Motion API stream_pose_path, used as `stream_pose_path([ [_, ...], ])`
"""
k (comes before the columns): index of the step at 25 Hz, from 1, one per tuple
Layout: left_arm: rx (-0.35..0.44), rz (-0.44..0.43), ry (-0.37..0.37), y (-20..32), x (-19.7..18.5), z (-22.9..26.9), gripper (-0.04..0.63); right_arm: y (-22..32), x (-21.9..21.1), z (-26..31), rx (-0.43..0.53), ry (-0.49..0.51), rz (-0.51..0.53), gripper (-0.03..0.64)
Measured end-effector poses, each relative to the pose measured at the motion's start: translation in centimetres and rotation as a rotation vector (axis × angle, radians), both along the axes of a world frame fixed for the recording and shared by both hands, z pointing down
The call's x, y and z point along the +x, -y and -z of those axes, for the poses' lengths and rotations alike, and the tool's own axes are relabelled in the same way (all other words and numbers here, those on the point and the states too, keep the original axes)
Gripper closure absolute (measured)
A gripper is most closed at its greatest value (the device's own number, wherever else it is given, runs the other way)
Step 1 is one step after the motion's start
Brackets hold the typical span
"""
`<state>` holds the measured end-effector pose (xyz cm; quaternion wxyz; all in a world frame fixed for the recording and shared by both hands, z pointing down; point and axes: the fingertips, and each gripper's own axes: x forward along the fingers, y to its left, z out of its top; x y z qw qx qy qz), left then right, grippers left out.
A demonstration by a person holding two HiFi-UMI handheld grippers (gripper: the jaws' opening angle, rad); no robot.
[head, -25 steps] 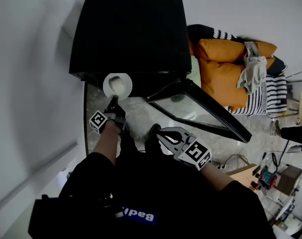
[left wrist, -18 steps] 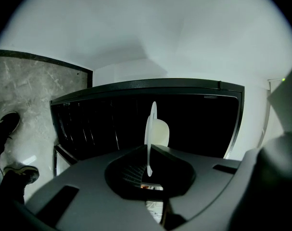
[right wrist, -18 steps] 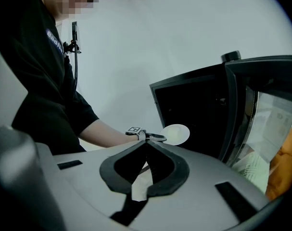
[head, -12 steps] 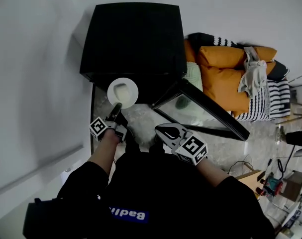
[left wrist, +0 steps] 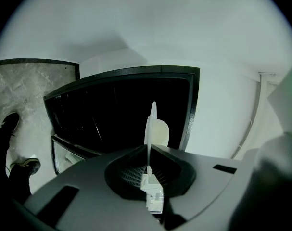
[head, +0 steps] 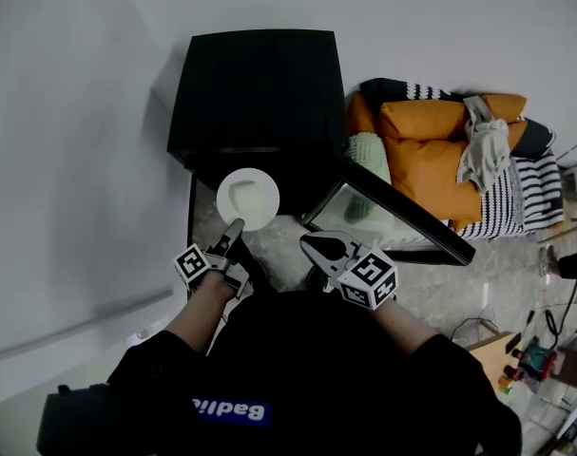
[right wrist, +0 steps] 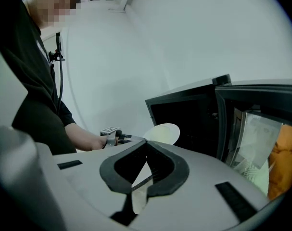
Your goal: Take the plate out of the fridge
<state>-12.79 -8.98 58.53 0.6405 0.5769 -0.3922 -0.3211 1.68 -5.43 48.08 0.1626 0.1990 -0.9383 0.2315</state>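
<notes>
Plate, white and round, was clear of the black fridge and hung in the air just in front of its dark open mouth. I had the left tongs pinching the plate by its near rim, so the disc reached straight out beyond the tips, toward the far side and the fridge. From overhead it showed as a full circle, lying roughly level. In the left gripper view it showed edge-on, a thin pale line rising from between the pressed pads.

The right tongs were pressed together with nothing between them. They sat to the right of the plate, near it but apart, and also pointed toward the fridge. The fridge door stood swung open on the right, and the right tongs were nearer to it than the left.

My judgement was that the plate was out and the task was nearly done. Because the plate lay on the far side of the left tongs, between them and the fridge, the coming move would be to draw those tongs back toward the near side and carry the disc away from the mouth, keeping it level. The grip took only one edge, so the plate could tip or slip if swung fast.
</notes>
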Motion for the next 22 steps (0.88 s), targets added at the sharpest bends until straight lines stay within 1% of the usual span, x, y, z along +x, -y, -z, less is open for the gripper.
stream_pose_path([
  [7,0.025,-0.057,0.006,-1.1,1.3,5.2,0.577,0.3,0.4,1.1,0.007,0.031,-0.024,0.606],
  [15,0.017,-0.092,-0.005,-2.9,2.4,8.8,0.577,0.0,0.2,1.1,0.001,0.047,-0.025,0.606],
  [18,0.039,-0.117,0.004,-2.9,2.8,10.3,0.575,-0.1,0.2,1.0,0.008,0.051,-0.022,0.606],
  [22,0.070,-0.110,-0.007,-2.9,3.0,11.8,0.575,-0.1,0.3,0.8,0.007,0.056,-0.030,0.606],
])
